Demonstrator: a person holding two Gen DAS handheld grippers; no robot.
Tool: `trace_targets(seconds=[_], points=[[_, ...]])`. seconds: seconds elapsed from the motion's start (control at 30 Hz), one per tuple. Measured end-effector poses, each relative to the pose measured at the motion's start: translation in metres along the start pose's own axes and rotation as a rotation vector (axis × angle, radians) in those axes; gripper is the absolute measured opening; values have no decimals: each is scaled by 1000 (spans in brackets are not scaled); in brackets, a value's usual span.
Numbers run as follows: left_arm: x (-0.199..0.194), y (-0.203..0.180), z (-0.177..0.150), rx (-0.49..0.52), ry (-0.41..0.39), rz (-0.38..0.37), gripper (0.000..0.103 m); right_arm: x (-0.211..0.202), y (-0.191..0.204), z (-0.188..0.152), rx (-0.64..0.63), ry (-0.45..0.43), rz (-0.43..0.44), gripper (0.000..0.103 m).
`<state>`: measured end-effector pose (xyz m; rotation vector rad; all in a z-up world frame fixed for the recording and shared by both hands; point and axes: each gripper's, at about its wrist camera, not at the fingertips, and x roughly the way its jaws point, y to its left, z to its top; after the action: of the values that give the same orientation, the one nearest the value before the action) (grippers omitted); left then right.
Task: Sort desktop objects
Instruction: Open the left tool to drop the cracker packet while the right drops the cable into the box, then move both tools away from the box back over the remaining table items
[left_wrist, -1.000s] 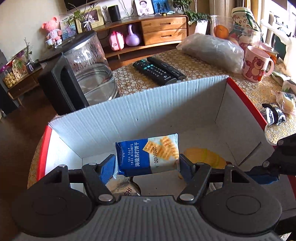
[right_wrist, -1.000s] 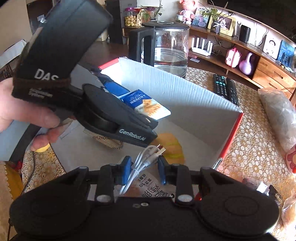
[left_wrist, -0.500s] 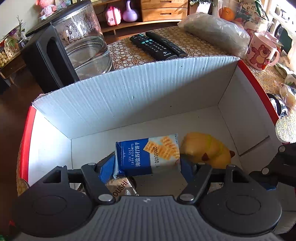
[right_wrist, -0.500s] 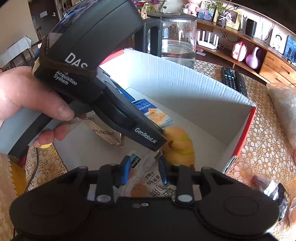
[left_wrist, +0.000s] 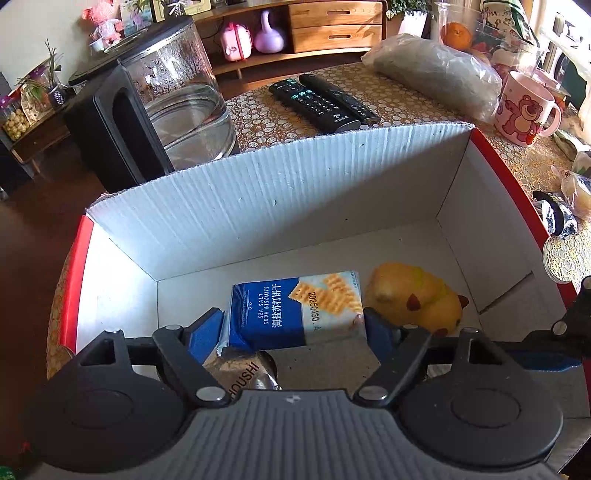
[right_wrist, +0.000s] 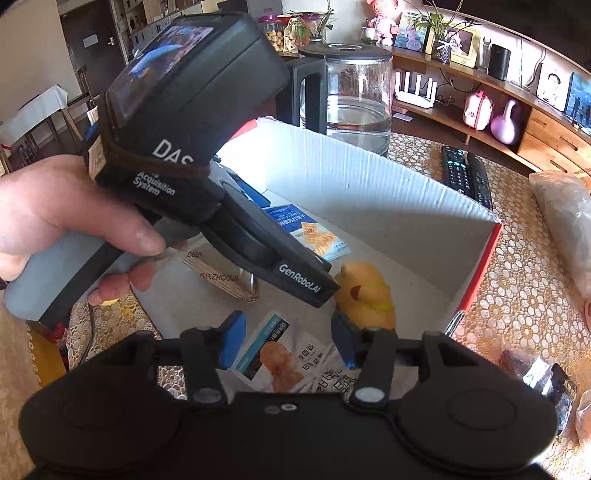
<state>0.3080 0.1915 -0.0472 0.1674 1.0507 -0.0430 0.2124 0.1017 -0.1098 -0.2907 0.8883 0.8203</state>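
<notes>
The biscuit packet (left_wrist: 295, 310) sits between the blue pads of the left tongs (left_wrist: 293, 328), low in the middle of the left wrist view, inside the white cardboard box (left_wrist: 280, 192). Those tongs have just been opening: the left pad stands clear of the packet, the right pad is at its edge, and I cannot tell whether it touches. The packet's long axis runs across the frame, printed face up, lettering sideways. Just right of it lies a yellow toy (left_wrist: 417, 299); a foil wrapper (left_wrist: 240, 373) peeks from under its lower left corner. The box floor at the upper left is bare, walls rising on three sides.

In the right wrist view the right tongs (right_wrist: 288, 339) have also been opening, pads apart over a white snack bag (right_wrist: 295, 362) without pressing it. A hand (right_wrist: 62, 218) grips the left tool above. Beyond the box, a glass kettle (left_wrist: 173, 107) and remotes (left_wrist: 321, 103) stand on the worktop (left_wrist: 266, 118).
</notes>
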Motion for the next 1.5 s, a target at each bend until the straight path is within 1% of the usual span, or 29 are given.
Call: trace_targets(seconds=[0.33, 0.6, 0.87, 0.93, 0.97, 1.0, 1.03, 1.1, 1.27, 1.5], points=[[-32, -2, -3, -39, -58, 7, 83, -29, 0, -8, 7, -35, -2, 53], [-53, -16, -8, -21, -87, 23, 84, -56, -4, -19, 25, -66, -8, 58], [-60, -25, -16, -28, -81, 35, 85, -79, -9, -29, 42, -97, -12, 61], [-58, -25, -19, -48, -82, 53, 88, -84, -11, -32, 49, -103, -14, 61], [-56, -25, -19, -54, -81, 51, 89, -86, -12, -33, 51, -104, -14, 61], [-56, -24, -20, -61, -79, 48, 92, -87, -12, -34, 53, -105, -17, 61], [-56, -24, -20, -64, -85, 45, 98, -88, -13, -35, 54, -106, -20, 61], [-59, -25, -21, -61, -111, 62, 101, -91, -16, -36, 57, -108, -23, 61], [-64, -25, -22, -79, -119, 64, 101, -96, -21, -42, 75, -116, -25, 61], [-81, -34, -36, -83, -132, 61, 101, -109, -22, -52, 79, -129, -25, 61]])
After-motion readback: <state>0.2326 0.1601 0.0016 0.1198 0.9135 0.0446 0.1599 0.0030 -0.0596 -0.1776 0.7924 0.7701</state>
